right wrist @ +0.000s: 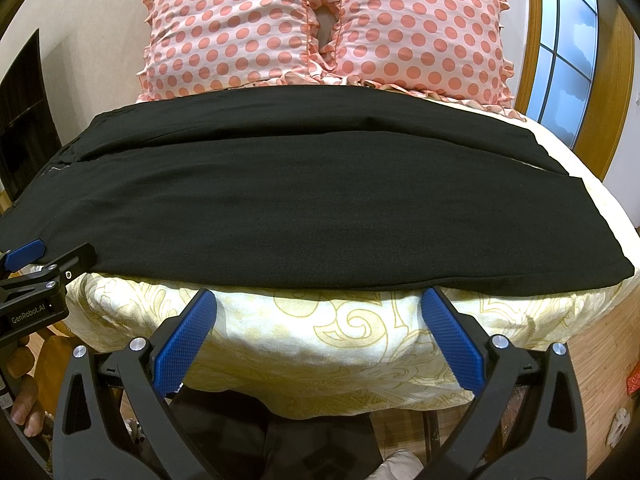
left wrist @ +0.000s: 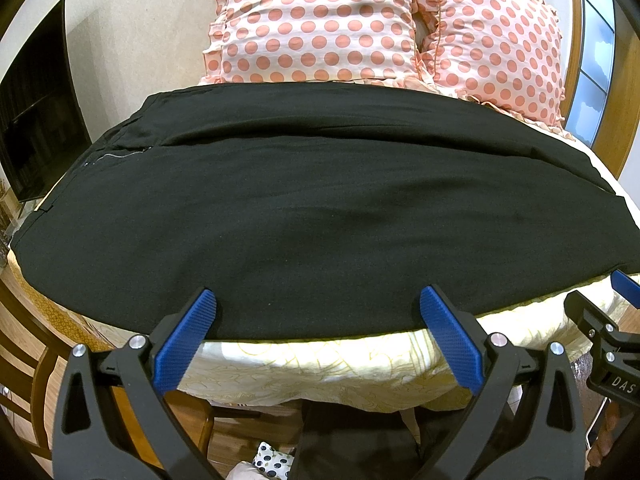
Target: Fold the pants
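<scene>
Black pants [left wrist: 304, 208] lie flat across the bed, waist and zipper at the left, leg hems at the right; they also fill the right wrist view [right wrist: 312, 204]. The legs lie side by side, with a long seam line between them. My left gripper [left wrist: 318, 298] is open, its blue fingertips over the pants' near edge, holding nothing. My right gripper [right wrist: 319, 300] is open and empty, just short of the near edge, over the bedsheet. The left gripper shows at the left of the right wrist view [right wrist: 28, 256]; part of the right gripper shows at the right of the left wrist view [left wrist: 626, 286].
Two pink polka-dot pillows [left wrist: 320, 20] [right wrist: 424, 28] lie behind the pants. The yellow-patterned bedsheet [right wrist: 352, 336] hangs over the bed's near edge. A dark TV [left wrist: 36, 120] is at the left, a window with a wooden frame [right wrist: 568, 52] at the right, wooden chairs [left wrist: 24, 360] below left.
</scene>
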The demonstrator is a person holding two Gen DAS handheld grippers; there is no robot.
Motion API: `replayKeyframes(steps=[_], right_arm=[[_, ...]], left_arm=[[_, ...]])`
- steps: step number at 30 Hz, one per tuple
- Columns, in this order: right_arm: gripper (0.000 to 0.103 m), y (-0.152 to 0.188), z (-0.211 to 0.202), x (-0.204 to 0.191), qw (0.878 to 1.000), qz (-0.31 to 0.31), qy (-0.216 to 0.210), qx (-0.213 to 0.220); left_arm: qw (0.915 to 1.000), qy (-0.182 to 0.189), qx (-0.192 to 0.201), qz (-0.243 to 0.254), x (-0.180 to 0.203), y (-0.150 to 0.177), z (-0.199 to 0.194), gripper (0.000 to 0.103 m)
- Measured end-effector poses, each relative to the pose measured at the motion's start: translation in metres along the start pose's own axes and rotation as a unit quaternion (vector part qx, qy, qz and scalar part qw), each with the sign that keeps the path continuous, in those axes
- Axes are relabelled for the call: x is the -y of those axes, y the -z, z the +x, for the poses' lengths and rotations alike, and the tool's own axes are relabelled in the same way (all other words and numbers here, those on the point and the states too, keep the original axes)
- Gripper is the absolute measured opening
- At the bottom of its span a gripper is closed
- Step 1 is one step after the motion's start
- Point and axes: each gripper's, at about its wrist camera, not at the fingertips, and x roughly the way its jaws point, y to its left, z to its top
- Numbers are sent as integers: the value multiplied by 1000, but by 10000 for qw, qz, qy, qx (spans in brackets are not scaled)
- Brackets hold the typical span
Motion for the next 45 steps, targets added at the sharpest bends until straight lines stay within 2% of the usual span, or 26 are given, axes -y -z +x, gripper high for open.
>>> replayKeyframes(steps=[45], right_arm=[[102,0,-3,2,10000,-13,-15,44]], left_arm=[[10000,-2,20,6,0,0,0,101]])
